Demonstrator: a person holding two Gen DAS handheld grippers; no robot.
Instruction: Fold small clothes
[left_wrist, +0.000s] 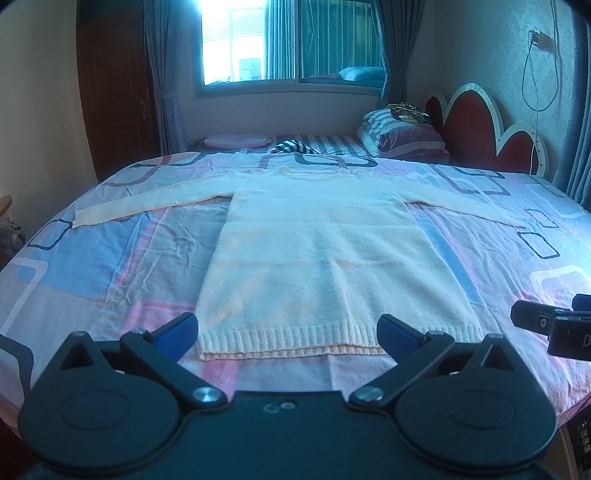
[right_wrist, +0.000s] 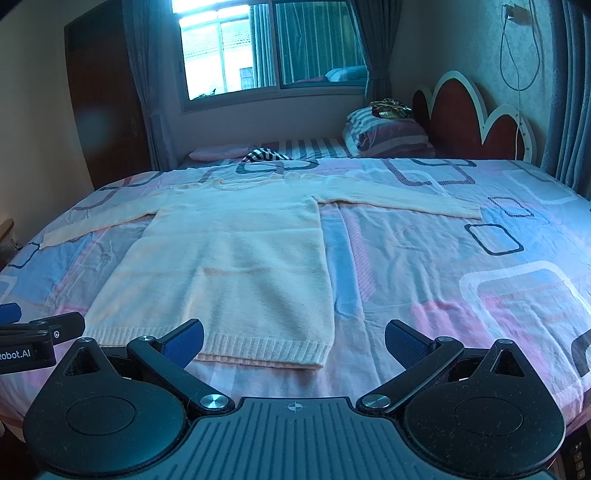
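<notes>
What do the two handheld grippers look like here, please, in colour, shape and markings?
Both are matte black: the left gripper and right gripper each have two round pivot housings, angled link arms with silver bolts, and blue textured finger pads. The right body is ribbed with a crosshair mark. The left one's side bears white "Robot.AI" lettering.

A cream knit sweater lies flat and unfolded on the bed, both sleeves spread wide. Its ribbed hem sits near the bed's front edge, neckline toward the far edge.
</notes>
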